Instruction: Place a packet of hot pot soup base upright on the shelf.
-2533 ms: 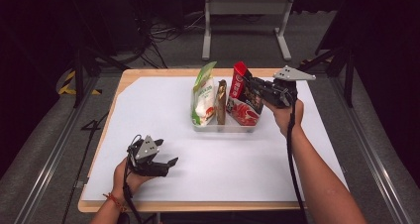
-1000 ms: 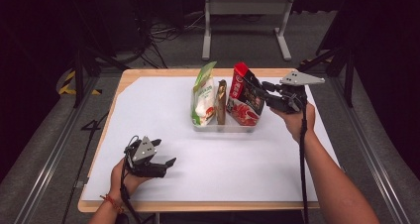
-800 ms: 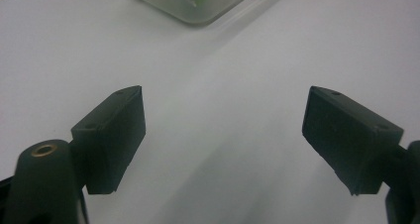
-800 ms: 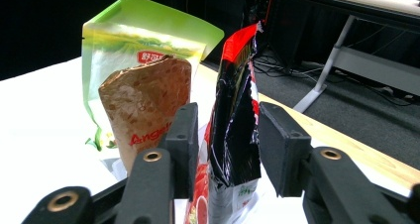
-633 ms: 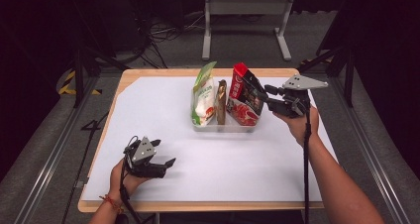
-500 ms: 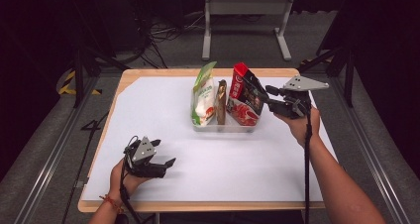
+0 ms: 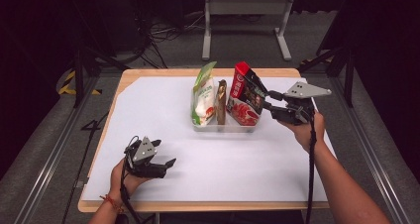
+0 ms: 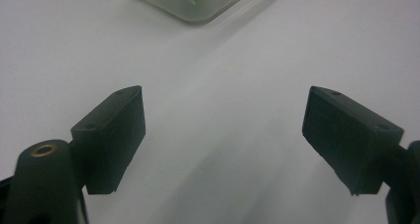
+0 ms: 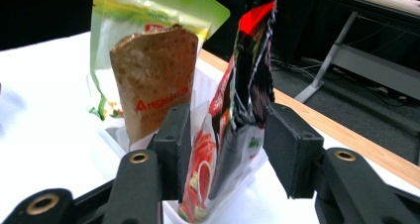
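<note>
In the clear bin (image 7: 225, 126), green pouch (image 7: 204, 97), brown packet (image 7: 221, 101), red-black pouch (image 7: 246, 97) between right gripper (image 7: 270, 101) released jaws, left gripper (image 7: 163, 159) spread.

We seem to be in a lab or recording studio. The wooden table (image 7: 148, 78), covered by a white sheet (image 7: 237, 159), stands alone in a dark room. Beyond the table loose cables (image 7: 163, 30) sprawl over grey carpet beside a metal stand (image 7: 245, 16); left of the table yellow-black hazard tape (image 7: 67, 83) marks the floor.

The brown foil snack pouch (image 9: 153, 80) standing in the clear plastic bin (image 9: 116, 135) bears red lettering reading "Angelo"; other print is illegible.
</note>
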`<state>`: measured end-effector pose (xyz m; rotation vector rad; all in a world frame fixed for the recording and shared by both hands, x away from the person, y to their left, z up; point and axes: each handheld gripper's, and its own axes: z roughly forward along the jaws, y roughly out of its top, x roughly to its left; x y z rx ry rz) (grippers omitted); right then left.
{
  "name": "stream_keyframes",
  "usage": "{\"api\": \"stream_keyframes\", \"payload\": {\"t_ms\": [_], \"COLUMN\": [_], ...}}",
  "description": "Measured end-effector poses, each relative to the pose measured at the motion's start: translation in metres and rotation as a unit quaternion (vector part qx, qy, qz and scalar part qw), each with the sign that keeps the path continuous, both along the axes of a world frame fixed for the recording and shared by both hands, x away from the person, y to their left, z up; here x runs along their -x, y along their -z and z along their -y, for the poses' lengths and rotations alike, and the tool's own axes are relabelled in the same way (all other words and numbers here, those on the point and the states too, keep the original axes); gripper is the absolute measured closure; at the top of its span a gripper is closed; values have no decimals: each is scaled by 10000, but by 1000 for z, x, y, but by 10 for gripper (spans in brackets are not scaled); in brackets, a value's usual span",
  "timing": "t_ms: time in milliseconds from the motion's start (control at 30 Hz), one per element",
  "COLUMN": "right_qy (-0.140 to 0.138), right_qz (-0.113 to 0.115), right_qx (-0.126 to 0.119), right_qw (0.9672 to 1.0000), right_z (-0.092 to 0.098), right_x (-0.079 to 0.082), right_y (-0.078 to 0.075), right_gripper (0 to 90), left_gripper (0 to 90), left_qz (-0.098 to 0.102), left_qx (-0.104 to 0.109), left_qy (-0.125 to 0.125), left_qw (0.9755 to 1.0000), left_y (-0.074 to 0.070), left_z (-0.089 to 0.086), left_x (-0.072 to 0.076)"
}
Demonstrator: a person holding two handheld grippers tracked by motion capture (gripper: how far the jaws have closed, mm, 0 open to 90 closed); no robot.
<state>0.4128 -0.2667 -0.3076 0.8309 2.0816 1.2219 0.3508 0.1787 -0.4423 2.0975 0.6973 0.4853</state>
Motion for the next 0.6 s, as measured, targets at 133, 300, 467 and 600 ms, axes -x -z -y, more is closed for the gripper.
{"api": "stream_keyframes", "payload": {"t_ms": [133,300,467,600], "right_qy": [3,-69,-161,-160], "right_qz": [-7,-24,14,1], "right_qx": [72,139,256,354], "right_qw": [10000,9999,9995,9992], "right_z": [2,3,2,2], "right_x": [3,7,11,13], "right_y": [5,8,14,19], "right_gripper": [530,516,463,436], "left_gripper": [175,175,175,174], "left_qz": [-10,4,-17,-6], "left_qx": [4,-3,-8,-9], "left_qy": [0,9,12,11], "left_qw": [10000,10000,10000,10000], "left_y": [0,0,0,0], "left_z": [0,0,0,0], "left_x": [0,0,0,0]}}
